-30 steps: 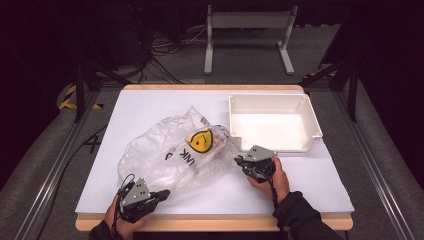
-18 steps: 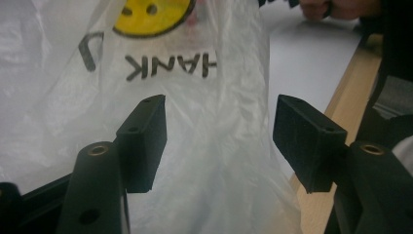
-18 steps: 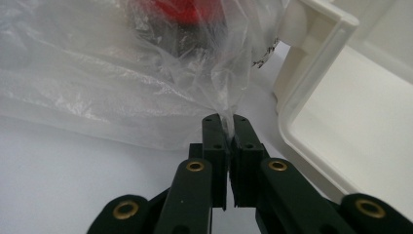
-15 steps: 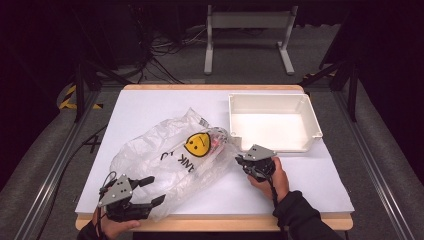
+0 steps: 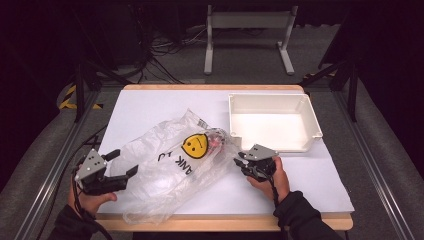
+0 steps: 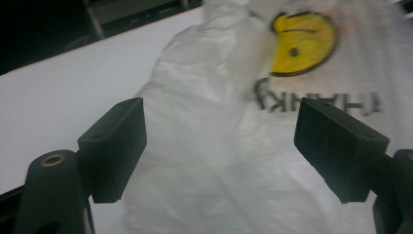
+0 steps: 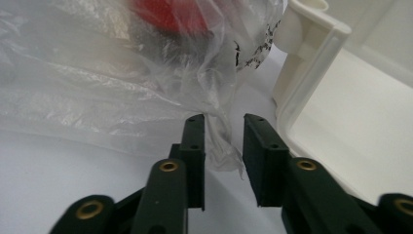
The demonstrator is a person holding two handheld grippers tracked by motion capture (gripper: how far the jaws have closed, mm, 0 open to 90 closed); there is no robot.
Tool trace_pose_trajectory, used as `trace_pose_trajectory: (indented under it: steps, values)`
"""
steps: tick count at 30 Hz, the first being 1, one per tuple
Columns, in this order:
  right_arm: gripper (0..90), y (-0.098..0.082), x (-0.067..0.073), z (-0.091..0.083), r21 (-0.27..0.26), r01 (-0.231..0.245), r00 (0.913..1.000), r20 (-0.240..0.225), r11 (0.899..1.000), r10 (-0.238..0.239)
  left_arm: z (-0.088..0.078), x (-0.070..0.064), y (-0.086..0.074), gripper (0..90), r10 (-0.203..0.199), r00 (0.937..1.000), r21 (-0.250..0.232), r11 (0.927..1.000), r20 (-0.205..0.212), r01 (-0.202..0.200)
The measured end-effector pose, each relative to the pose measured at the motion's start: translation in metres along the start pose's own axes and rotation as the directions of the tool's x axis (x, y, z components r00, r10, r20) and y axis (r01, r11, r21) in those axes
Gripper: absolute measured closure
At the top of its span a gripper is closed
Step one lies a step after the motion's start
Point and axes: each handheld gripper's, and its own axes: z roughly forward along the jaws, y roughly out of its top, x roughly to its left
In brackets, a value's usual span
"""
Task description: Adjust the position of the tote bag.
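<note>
- My left gripper (image 5: 126, 169) is near the left front corner of the white table (image 5: 150, 107). Its jaws have just been opening and now stand wide apart.
- In the left gripper view, the clear plastic bag (image 6: 234, 136) lies past my open jaws. Nothing is pinched between them.
- The bag (image 5: 175, 165) lies crumpled in the middle of the table. It has a yellow smiley face (image 5: 195, 145) on it and some dark letters.
- My right gripper (image 5: 241, 161) is at the right end of the bag, just in front of the white tray (image 5: 315, 125).
- Its jaws have just been opening a little, and the gap is narrow. A twisted bit of the bag (image 7: 221, 141) sits between them, but the pads do not squeeze it.
- Something red (image 7: 170, 14) shows through the plastic.
</note>
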Motion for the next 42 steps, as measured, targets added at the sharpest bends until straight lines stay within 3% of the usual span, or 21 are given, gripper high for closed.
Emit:
trace_pose_trajectory:
  steps: [2,3,5,8,9,11,12,13,14,17,18,20,22,23,25,28,31,35,37,39,42]
  values:
    - [61.3,0.000,0.000,-0.001,-0.009,-0.004,1.0000,-0.007,1.000,0.004,0.003,0.006,-0.002,21.0,-0.019,0.9998,0.003,0.9998,-0.006,0.019]
    - [54.4,0.002,0.000,-0.006,-0.026,-0.015,0.9997,-0.021,1.000,0.014,0.007,0.012,-0.005,20.7,-0.042,0.9990,0.020,0.9989,-0.011,0.043]
    - [52.5,0.002,0.000,-0.009,-0.033,-0.013,0.9996,-0.026,0.999,0.012,0.015,0.021,-0.010,20.1,-0.060,0.9981,0.047,0.9970,-0.011,0.061]
    - [48.6,0.008,0.004,-0.024,-0.088,-0.008,0.9995,-0.031,0.996,0.005,0.028,0.030,-0.019,19.0,-0.103,0.9947,0.108,0.9889,0.003,0.102]
    - [49.9,0.009,0.004,-0.028,-0.100,-0.007,0.9995,-0.031,0.995,0.004,0.031,0.031,-0.021,19.3,-0.124,0.9922,0.114,0.9860,0.016,0.121]
    - [62.0,0.012,0.008,-0.036,-0.130,-0.005,0.9992,-0.039,0.991,0.000,0.038,0.033,-0.026,20.5,-0.117,0.9930,0.160,0.9806,0.016,0.113]
    - [62.0,0.012,0.008,-0.036,-0.130,-0.005,0.9992,-0.039,0.991,0.000,0.038,0.033,-0.026,23.1,-0.117,0.9930,0.160,0.9806,0.016,0.113]
    - [73.6,0.014,0.015,-0.042,-0.149,0.015,0.9971,-0.071,0.989,-0.026,0.044,0.031,-0.029,26.1,-0.112,0.9936,0.190,0.9757,0.010,0.108]
    - [75.1,0.015,0.018,-0.042,-0.150,0.019,0.9957,-0.087,0.989,-0.032,0.046,0.031,-0.031,28.3,-0.120,0.9927,0.203,0.9725,0.016,0.114]
    - [75.8,0.016,0.026,-0.038,-0.136,0.021,0.9913,-0.126,0.990,-0.038,0.051,0.030,-0.033,32.1,-0.125,0.9916,0.219,0.9690,0.032,0.115]
    - [69.6,0.016,0.036,-0.026,-0.112,0.035,0.9879,-0.146,0.993,-0.051,0.057,0.029,-0.034,33.7,-0.133,0.9906,0.248,0.9610,0.030,0.122]
    - [66.2,0.016,0.038,-0.021,-0.103,0.036,0.9870,-0.152,0.994,-0.051,0.060,0.028,-0.036,35.3,-0.136,0.9899,0.258,0.9583,0.038,0.122]
    - [61.4,0.017,0.044,-0.004,-0.084,0.025,0.9821,-0.184,0.996,-0.040,0.064,0.026,-0.037,39.2,-0.125,0.9913,0.287,0.9518,0.043,0.107]
    - [56.0,0.018,0.049,0.010,-0.059,0.029,0.9835,-0.177,0.998,-0.039,0.065,0.025,-0.036,40.0,-0.107,0.9934,0.296,0.9508,0.042,0.090]
    - [56.1,0.017,0.051,0.021,-0.028,0.017,0.9810,-0.193,0.999,-0.022,0.065,0.025,-0.036,44.6,-0.105,0.9941,0.298,0.9501,0.029,0.091]
    - [61.7,0.017,0.055,0.033,0.044,0.038,0.9804,-0.195,0.998,-0.029,0.064,0.027,-0.036,53.7,-0.103,0.9945,0.303,0.9485,0.017,0.093]
    - [68.7,0.018,0.057,0.035,0.064,0.062,0.9830,-0.177,0.996,-0.049,0.063,0.026,-0.036,56.5,-0.099,0.9950,0.307,0.9474,0.014,0.090]
    - [89.6,0.017,0.057,0.034,0.084,0.079,0.9798,-0.190,0.993,-0.062,0.060,0.026,-0.036,77.9,-0.098,0.9951,0.310,0.9465,0.012,0.090]
    - [90.0,0.016,0.052,0.033,0.084,0.065,0.9773,-0.207,0.994,-0.046,0.057,0.025,-0.037,88.5,-0.097,0.9953,0.310,0.9464,0.008,0.089]
    - [90.0,0.013,0.045,0.030,0.087,0.049,0.9748,-0.221,0.995,-0.028,0.056,0.023,-0.038,89.8,-0.095,0.9955,0.302,0.9493,0.009,0.088]
    - [90.0,0.009,0.035,0.025,0.093,0.032,0.9804,-0.196,0.995,-0.013,0.054,0.020,-0.039,89.9,-0.097,0.9950,0.302,0.9493,0.022,0.086]
